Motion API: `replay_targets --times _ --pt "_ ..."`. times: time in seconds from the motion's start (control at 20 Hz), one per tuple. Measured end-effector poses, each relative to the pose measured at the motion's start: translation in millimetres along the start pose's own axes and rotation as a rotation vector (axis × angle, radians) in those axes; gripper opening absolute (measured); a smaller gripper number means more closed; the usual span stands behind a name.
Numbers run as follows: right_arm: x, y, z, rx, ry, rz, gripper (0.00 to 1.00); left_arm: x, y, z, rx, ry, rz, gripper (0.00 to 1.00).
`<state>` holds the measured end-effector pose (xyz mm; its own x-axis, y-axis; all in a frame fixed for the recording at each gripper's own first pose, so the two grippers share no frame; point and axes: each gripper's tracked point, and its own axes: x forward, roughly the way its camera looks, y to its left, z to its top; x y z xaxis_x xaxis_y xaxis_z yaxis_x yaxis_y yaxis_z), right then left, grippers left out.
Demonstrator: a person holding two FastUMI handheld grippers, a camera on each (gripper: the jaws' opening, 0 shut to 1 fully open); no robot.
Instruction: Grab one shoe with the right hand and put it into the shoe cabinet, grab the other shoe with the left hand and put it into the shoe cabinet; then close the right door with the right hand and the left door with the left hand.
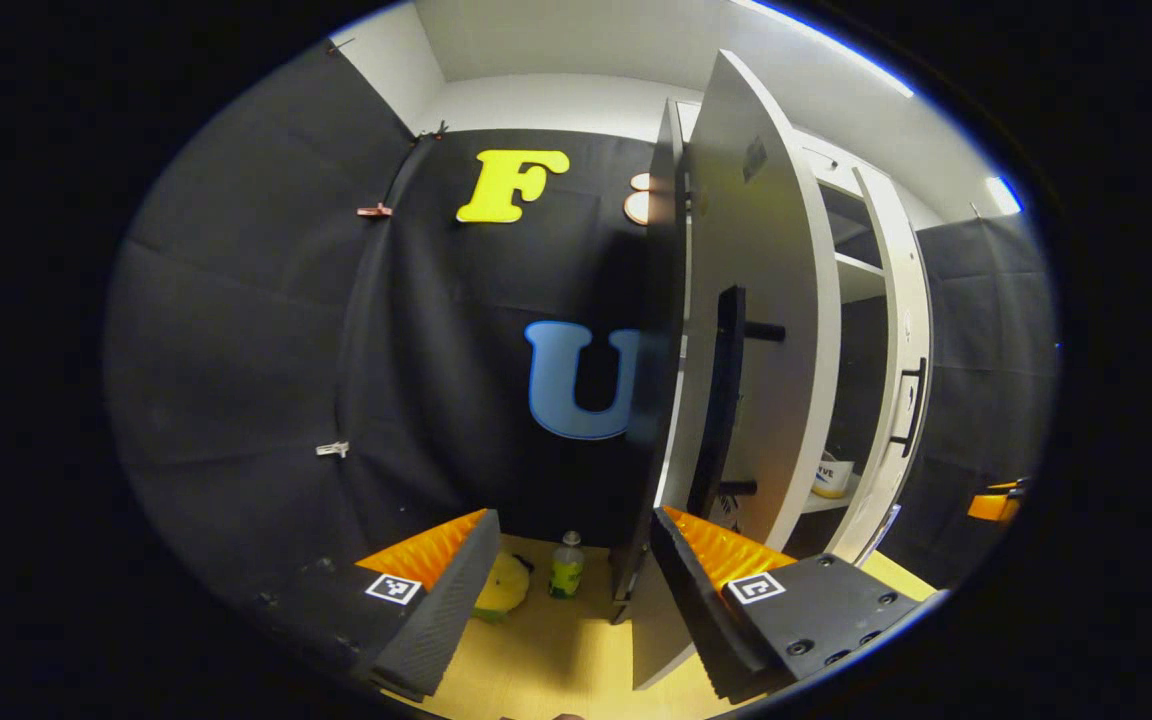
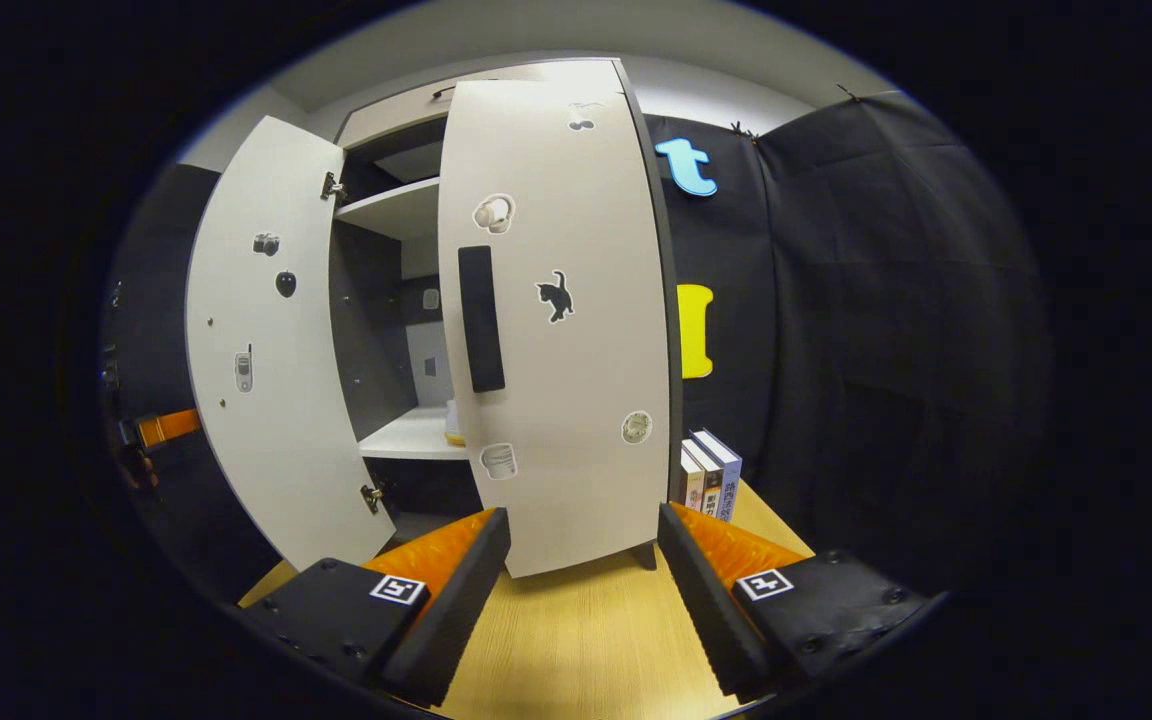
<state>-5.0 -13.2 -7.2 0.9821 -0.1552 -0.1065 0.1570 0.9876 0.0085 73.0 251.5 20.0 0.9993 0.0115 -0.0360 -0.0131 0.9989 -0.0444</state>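
Both grippers are empty, jaws wide: left gripper (image 1: 576, 565) and right gripper (image 2: 584, 560) each show a clear gap between the fingers with nothing held. No shoe on the table (image 2: 586, 620) in front of the cabinet (image 2: 406, 215), so my read is the shoe steps are done. Something pale with yellow sits on the lower shelf (image 2: 411, 435) behind the right door; in the left gripper view there's a pale item with lettering at the same shelf (image 1: 833, 475). Could be a shoe, can't confirm, and can't tell whether both are inside. Right door (image 2: 556, 320) looks nearly or fully swung shut, its dark handle (image 2: 481, 318) facing the right gripper, which sits near it but not touching. Left door (image 2: 266, 340) stands wide open; in the left gripper view it's edge-on, its handle (image 1: 721, 400) just ahead of the open fingers, no contact that I can see. Judgement: late in the task. What's left is seating the right door if it isn't flush, then pushing the left door closed. Bottle (image 1: 566, 565) and a yellow thing (image 1: 501, 585) beside the cabinet, books (image 2: 711, 475) on the other side; none in the left door's way.
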Motion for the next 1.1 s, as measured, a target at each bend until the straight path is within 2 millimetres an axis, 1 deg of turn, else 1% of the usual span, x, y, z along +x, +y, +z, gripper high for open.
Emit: replay_targets --times 0.15,0.25,0.4,0.55,0.6,0.65,0.8,0.85,0.9,0.95,1.1 --pt "-9 -2 -9 -0.011 0.021 -0.009 0.96 21 4 16 0.01 0.003 -0.027 0.95" --pt "-17 -6 -13 -0.014 0.03 -0.02 0.97 32 8 26 0.041 -0.007 -0.037 0.95" --pt "-24 -12 -17 -0.005 0.039 -0.038 0.97 46 7 38 0.052 -0.01 -0.066 0.95" --pt "-30 -19 -16 0.002 0.037 -0.06 0.96 48 -3 49 0.009 -0.02 -0.114 0.95" --pt "-31 -22 -15 0.004 0.036 -0.066 0.96 50 -3 53 0.016 -0.029 -0.114 0.94" --pt "-32 -25 -15 0.006 0.037 -0.073 0.96 48 -3 57 0.03 -0.034 -0.115 0.94" --pt "-38 -30 -14 0.023 0.046 -0.087 0.97 49 -9 58 0.077 -0.025 -0.117 0.94" --pt "-35 -32 -11 0.017 0.038 -0.093 0.97 48 -11 60 0.101 -0.028 -0.111 0.93" --pt "-33 -35 -10 0.008 0.034 -0.099 0.97 46 -15 61 0.119 -0.03 -0.105 0.88" --pt "-32 -38 -10 0.003 0.035 -0.098 0.97 44 -22 62 0.119 -0.032 -0.111 0.9" --pt "-29 -46 -9 0.019 0.039 -0.086 0.97 39 -53 60 0.108 -0.022 -0.153 0.9"
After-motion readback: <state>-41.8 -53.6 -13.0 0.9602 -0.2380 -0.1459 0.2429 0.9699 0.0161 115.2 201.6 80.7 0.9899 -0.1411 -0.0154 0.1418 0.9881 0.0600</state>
